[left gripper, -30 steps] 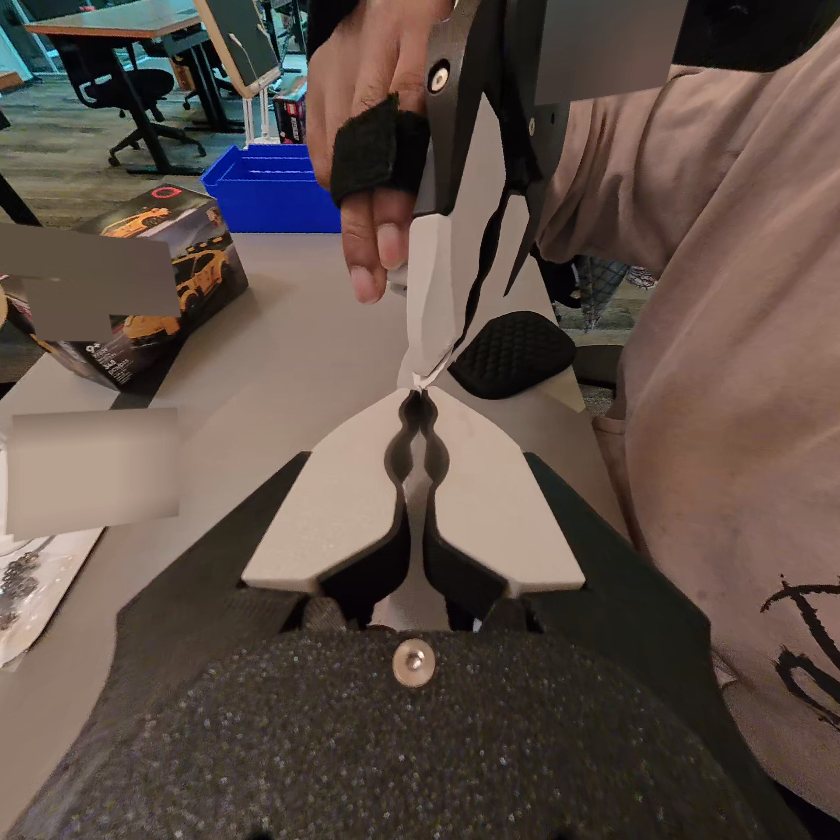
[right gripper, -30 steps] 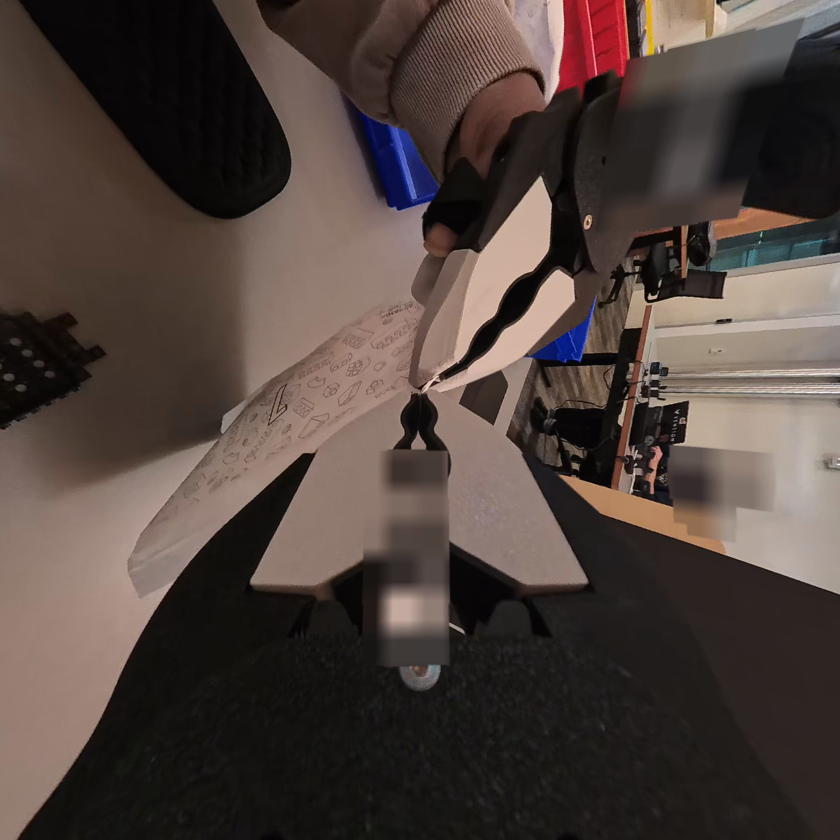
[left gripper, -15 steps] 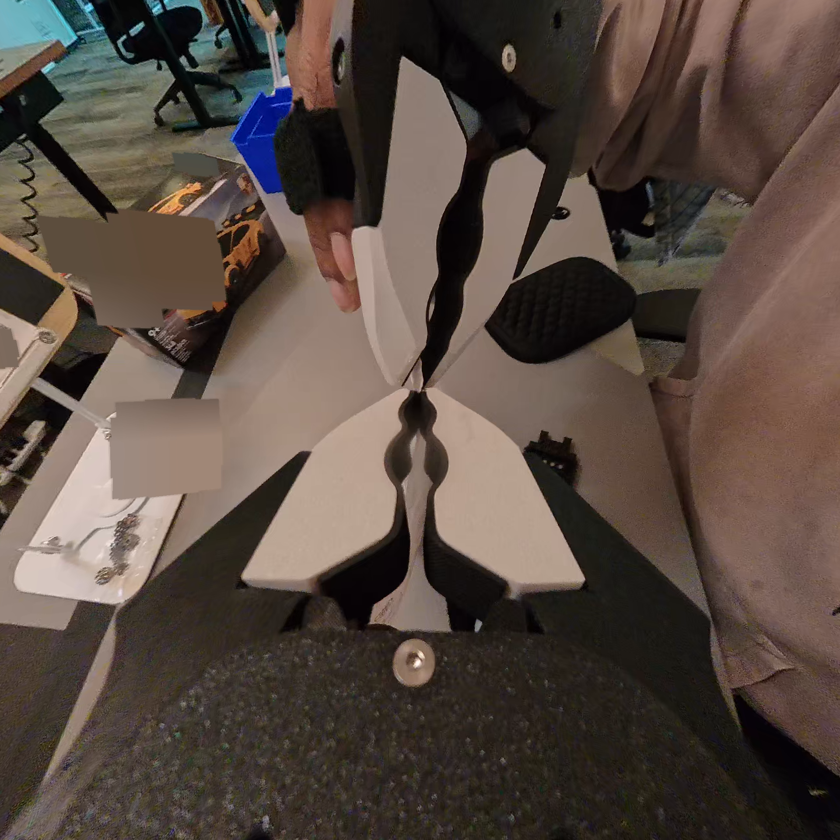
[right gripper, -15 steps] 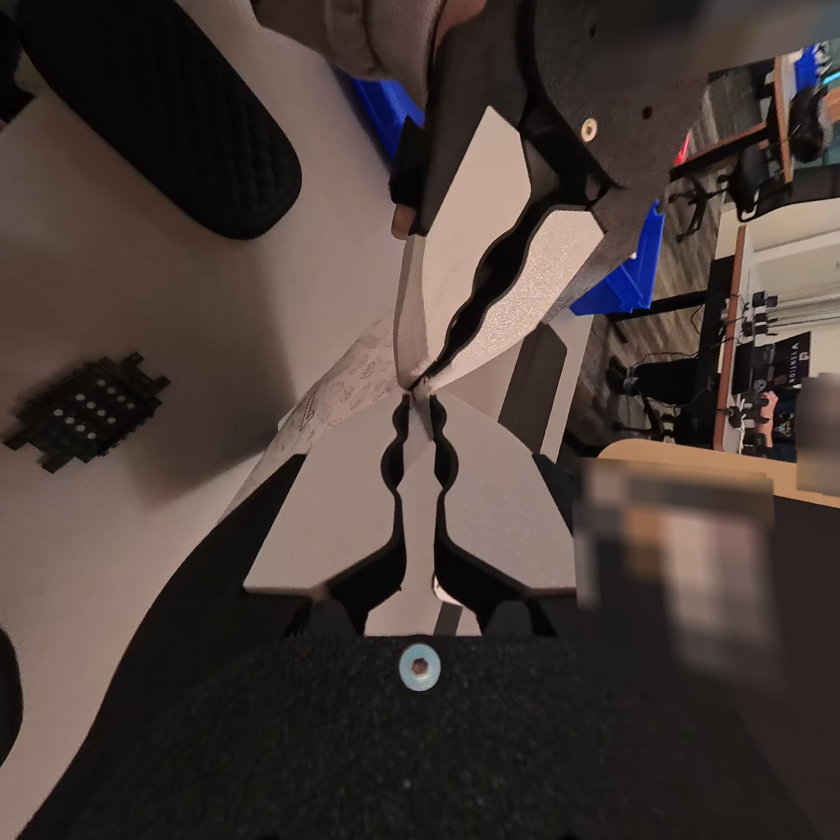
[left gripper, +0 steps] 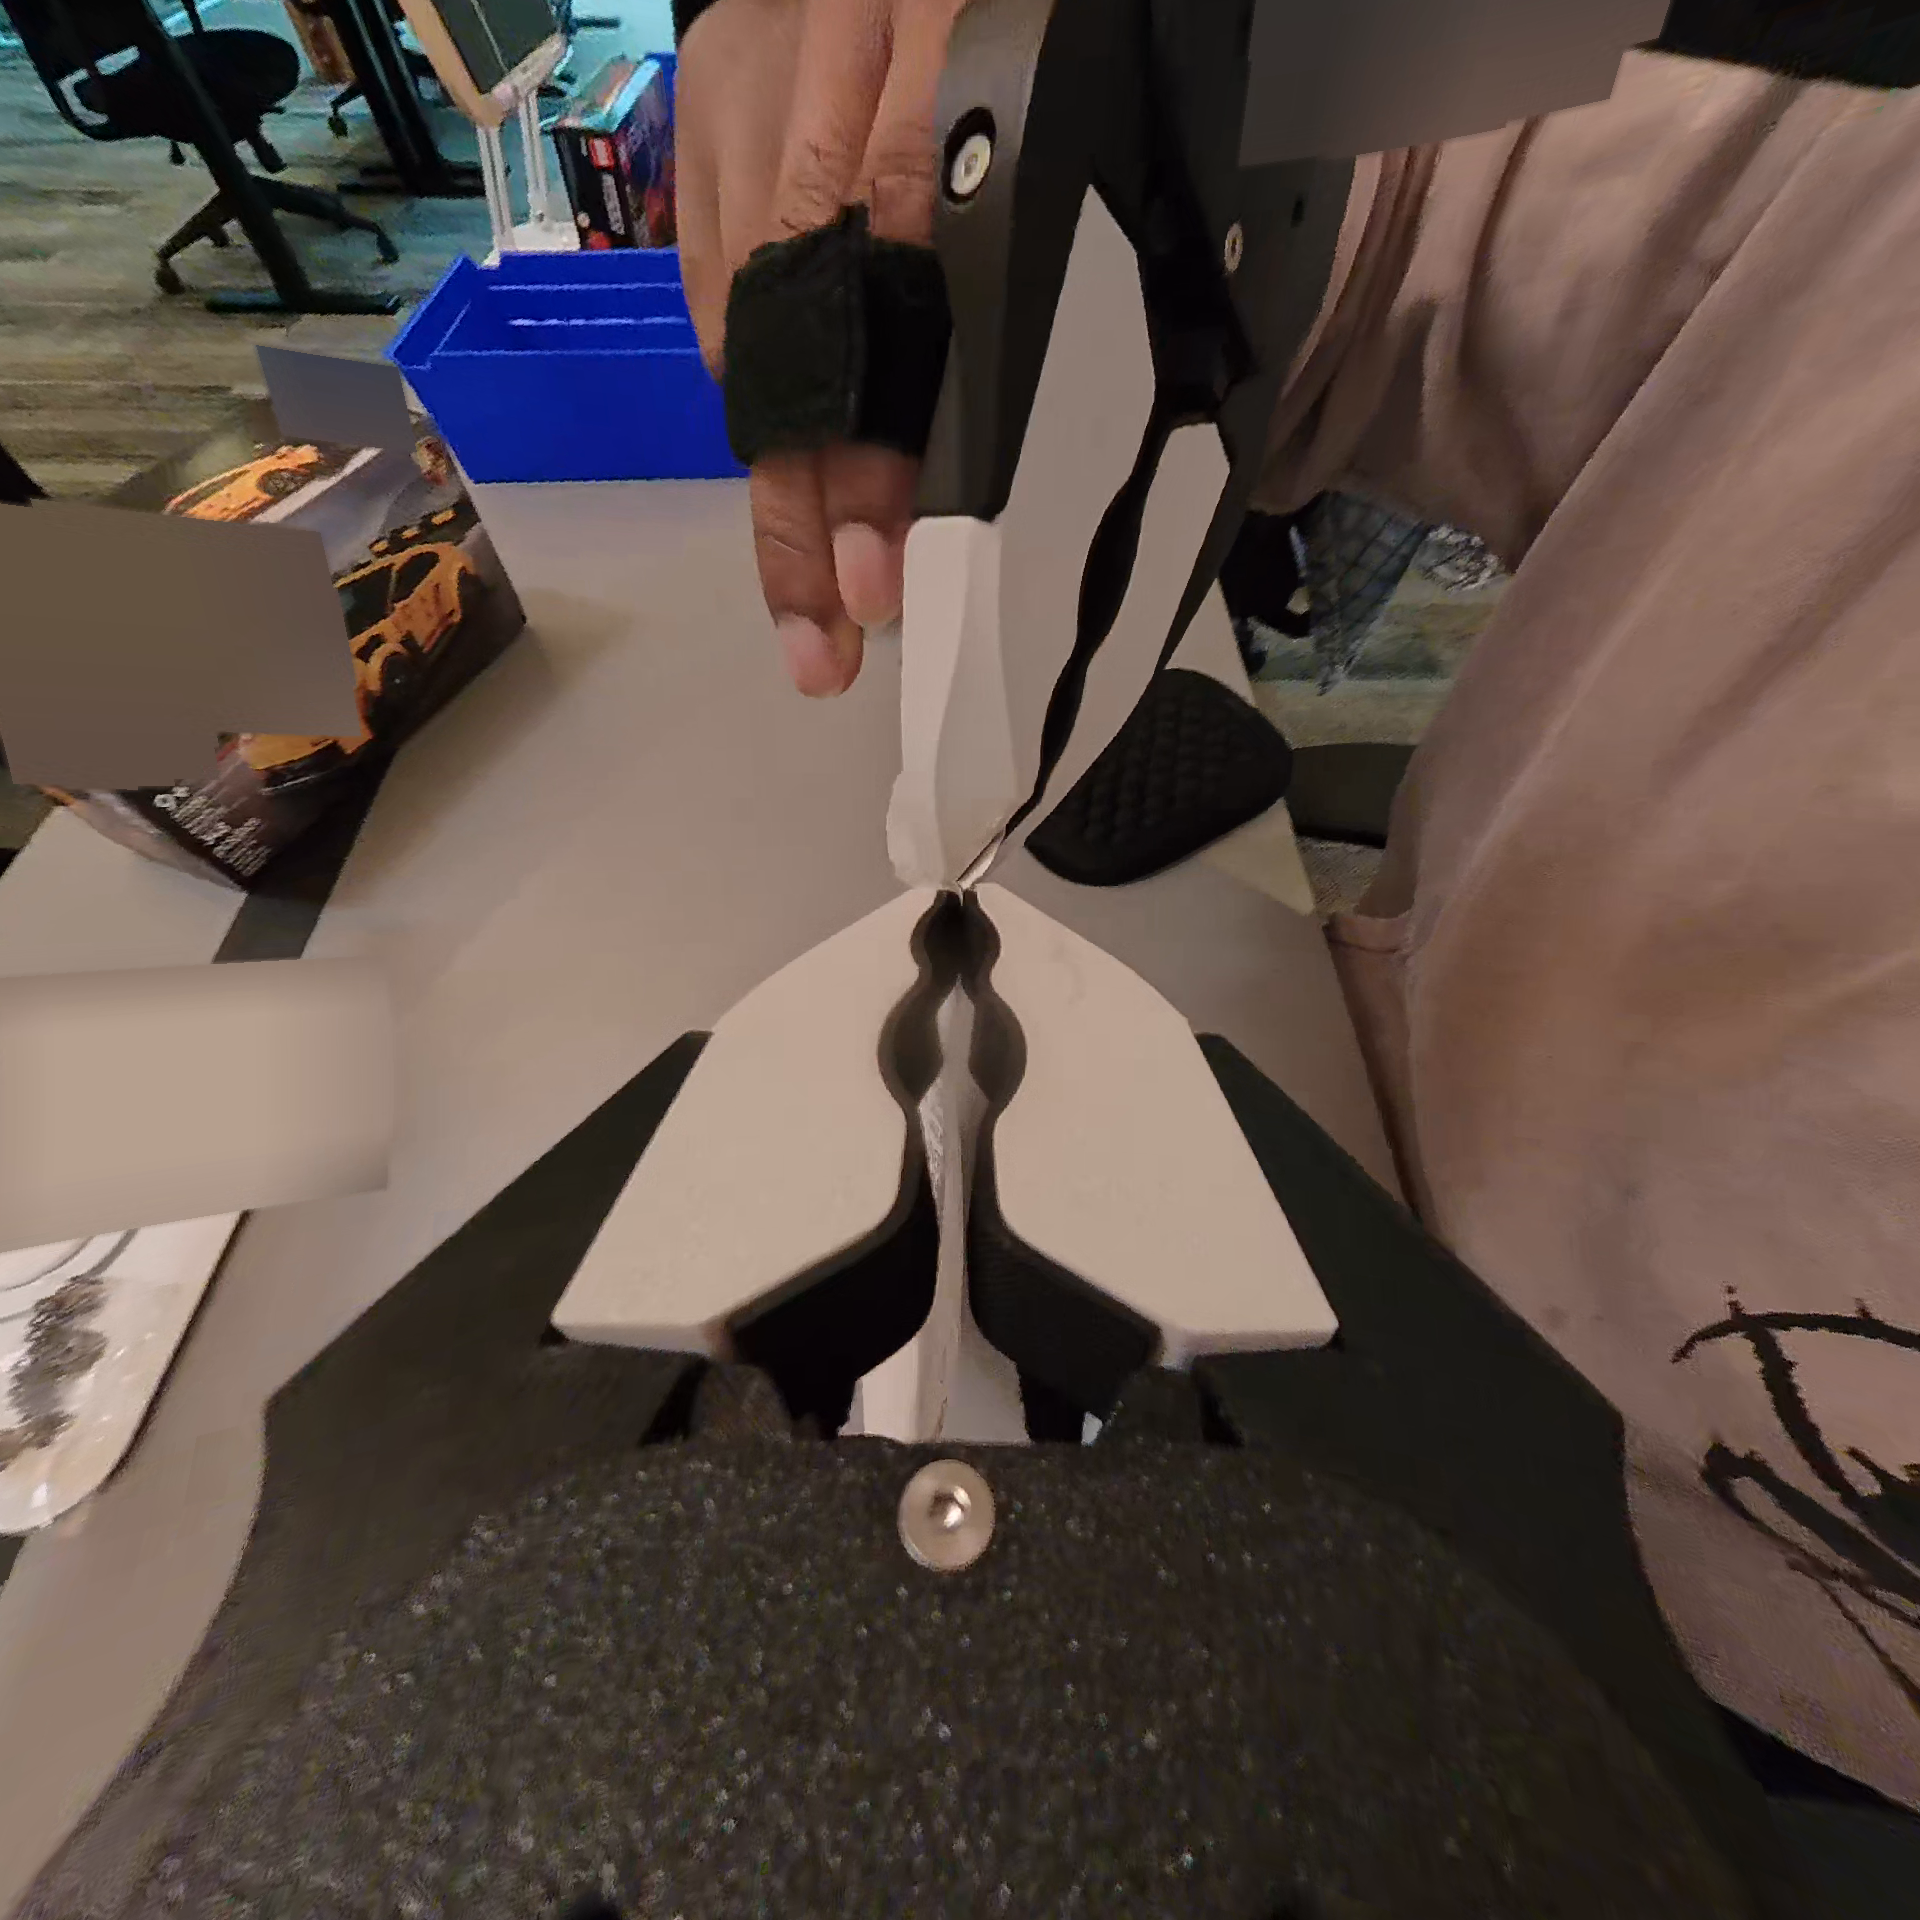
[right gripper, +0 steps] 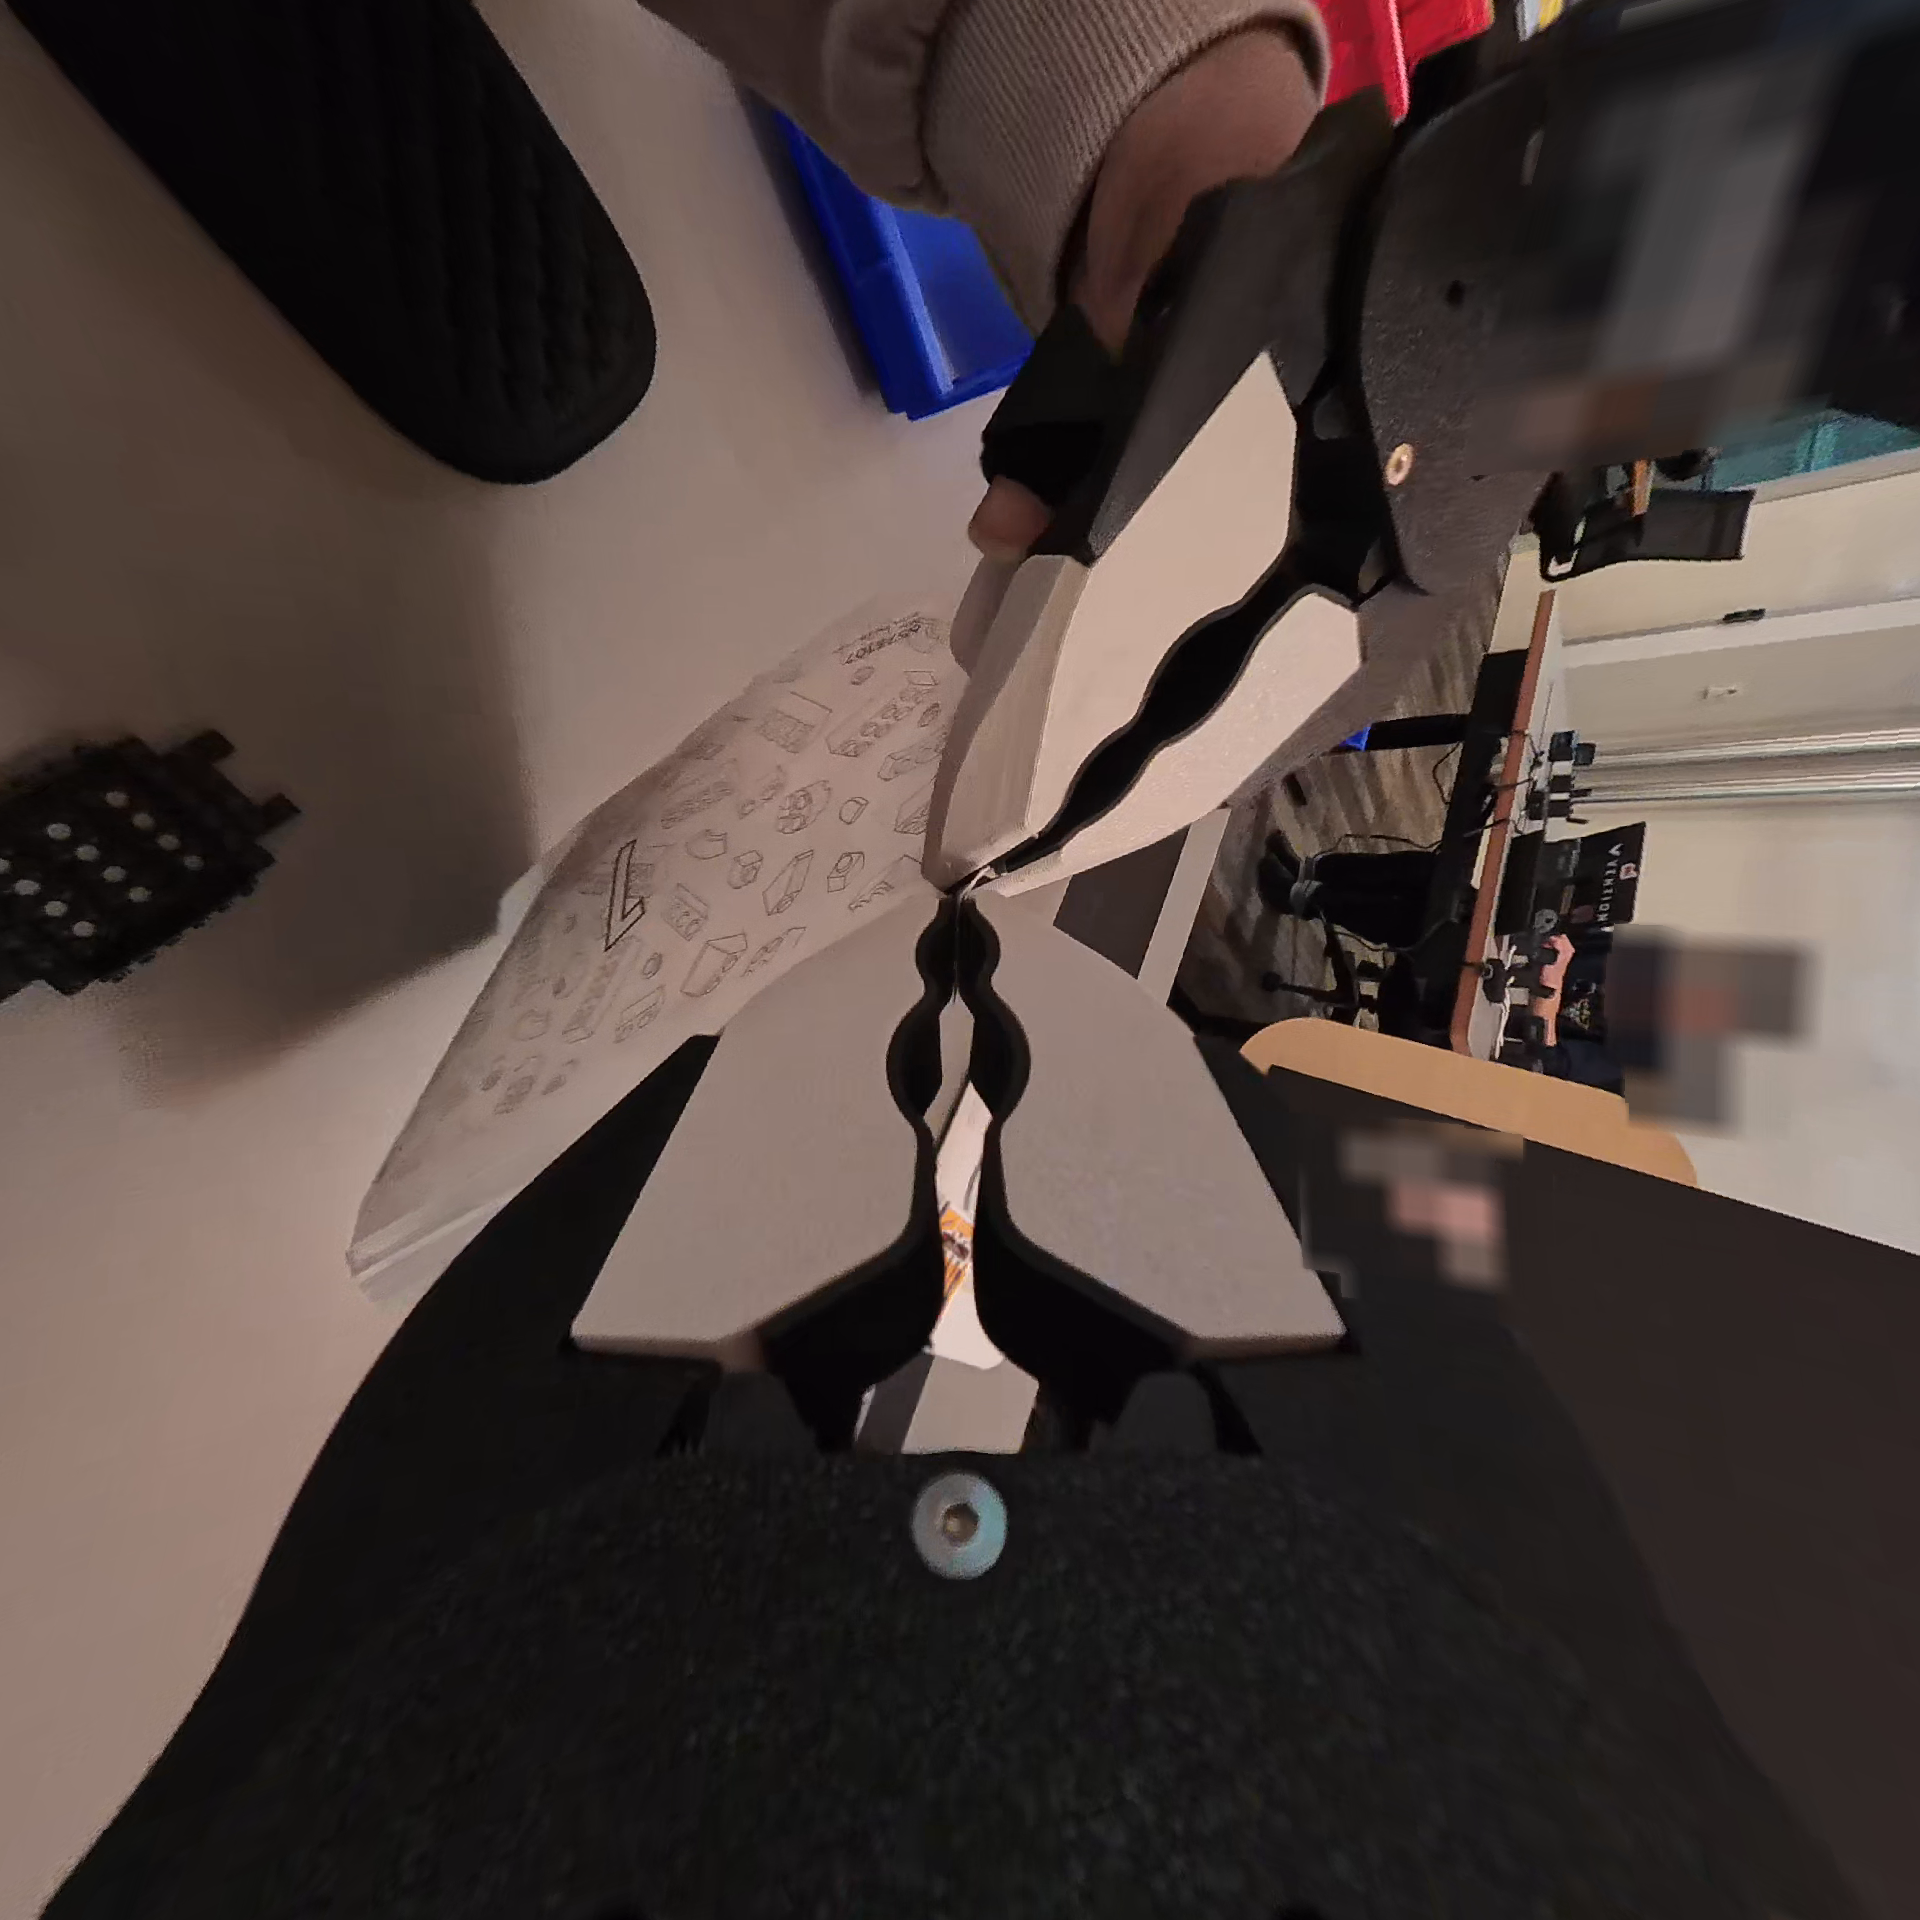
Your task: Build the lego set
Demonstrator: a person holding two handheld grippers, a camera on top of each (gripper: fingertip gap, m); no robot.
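White paper parts bag (right gripper: 665, 935), printed with brick outlines; top edge pinched by left gripper (left gripper: 951, 899) and right gripper (right gripper: 954, 902), jaws closed; contents hidden.

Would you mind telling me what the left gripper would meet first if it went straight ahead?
Almost at once, the right gripper: its tips sit just ahead of the left gripper, both shut on one paper bag.

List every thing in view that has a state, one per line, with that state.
left tool: shut on the paper bag's top edge
right tool: shut on the same edge, tip to tip with the left
paper bag: held up off the table, not visibly torn
black lego plate: flat on the table
blue bin: open-topped
lego box: lying tilted
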